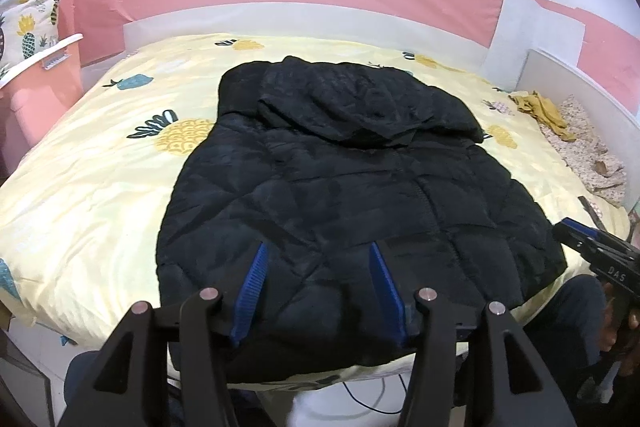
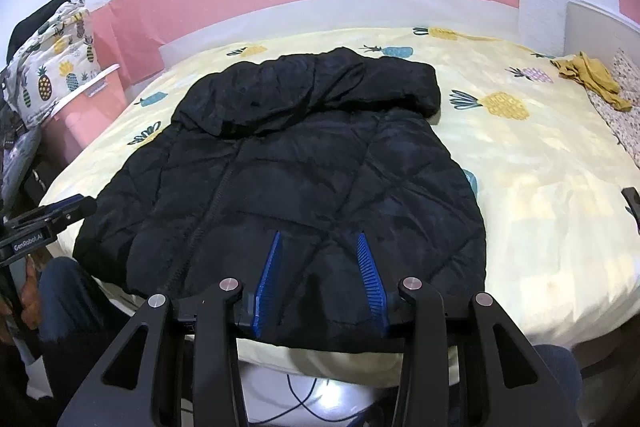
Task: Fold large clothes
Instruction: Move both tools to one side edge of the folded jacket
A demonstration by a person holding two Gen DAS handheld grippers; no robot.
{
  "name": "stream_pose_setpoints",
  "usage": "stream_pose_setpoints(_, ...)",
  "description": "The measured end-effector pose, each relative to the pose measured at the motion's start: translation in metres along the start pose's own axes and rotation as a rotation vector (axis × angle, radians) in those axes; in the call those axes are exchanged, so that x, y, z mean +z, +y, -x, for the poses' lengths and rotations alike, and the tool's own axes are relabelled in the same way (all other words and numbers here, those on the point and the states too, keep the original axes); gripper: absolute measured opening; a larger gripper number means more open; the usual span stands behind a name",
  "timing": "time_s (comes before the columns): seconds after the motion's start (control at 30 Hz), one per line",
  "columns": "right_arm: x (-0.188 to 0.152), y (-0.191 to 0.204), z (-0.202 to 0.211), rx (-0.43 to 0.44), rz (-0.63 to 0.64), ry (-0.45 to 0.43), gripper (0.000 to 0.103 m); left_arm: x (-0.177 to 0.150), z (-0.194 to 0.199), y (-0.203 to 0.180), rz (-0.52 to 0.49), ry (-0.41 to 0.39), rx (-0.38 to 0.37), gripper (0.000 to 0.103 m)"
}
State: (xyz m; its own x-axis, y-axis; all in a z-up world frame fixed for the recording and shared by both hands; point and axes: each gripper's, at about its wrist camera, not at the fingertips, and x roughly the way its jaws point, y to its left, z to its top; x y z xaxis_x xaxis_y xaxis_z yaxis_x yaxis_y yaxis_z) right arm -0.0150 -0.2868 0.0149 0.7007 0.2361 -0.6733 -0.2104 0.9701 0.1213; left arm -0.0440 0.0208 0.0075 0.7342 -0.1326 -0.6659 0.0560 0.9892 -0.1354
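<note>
**On the bed, jacket half-folded, both grippers free**

On the bed (image 1: 80, 163) the black jacket (image 1: 340, 187) lies flat across the pineapple sheet, its hem at the near edge by us and its hood (image 1: 360, 103) laid down over the shoulders at the far end. No sleeve sticks out on either side, so we judge them already tucked in and the body narrowed to a rough rectangle. The zip line runs up the middle toward the hood.

Our left gripper (image 1: 318, 287) hovers over the near hem, fingers apart, with nothing between them. Our right gripper (image 2: 320, 279) hovers over the same hem a little further right, jaws likewise spread and empty. Whether either one touches the cloth we cannot tell; the blue pads look to sit just above it.

We take the step in hand to be the lengthwise fold: hem up toward the hood. For that, we think each gripper should drop onto a hem corner, one left and one right, and close on all the padded layers at once, since a thick quilted coat will slip if only the top layer is caught. Then both should lift together and carry the hem away from us, setting it down level near the hood.

A yellow garment (image 2: 592, 79) lies at the far right of the bed, well apart from the jacket, and a pink bin (image 1: 44, 75) stands off the left side.
</note>
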Motion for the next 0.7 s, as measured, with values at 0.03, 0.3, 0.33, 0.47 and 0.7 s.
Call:
stream_pose_setpoints(0.03, -0.001, -0.003, -0.002, -0.004, -0.004, 0.005, 0.040, 0.000, -0.002, 0.002, 0.002, -0.001, 0.007, 0.055)
stream_pose_setpoints(0.3, -0.005, -0.035, -0.015, -0.042, -0.067, 0.025, 0.041, 0.003, -0.018, 0.036, 0.057, 0.004, 0.075, 0.056)
stream_pose_setpoints(0.33, -0.005, -0.042, -0.016, -0.045, -0.082, 0.027, 0.041, 0.004, -0.019, 0.042, 0.063, 0.003, 0.089, 0.057)
stream_pose_setpoints(0.47, -0.008, -0.072, -0.023, -0.076, -0.155, 0.049, 0.049, 0.004, -0.027, 0.066, 0.096, 0.007, 0.124, 0.061)
stream_pose_setpoints(0.7, -0.021, -0.114, -0.039, -0.059, -0.271, 0.118, 0.049, -0.007, -0.052, 0.094, 0.128, 0.080, 0.147, 0.066)
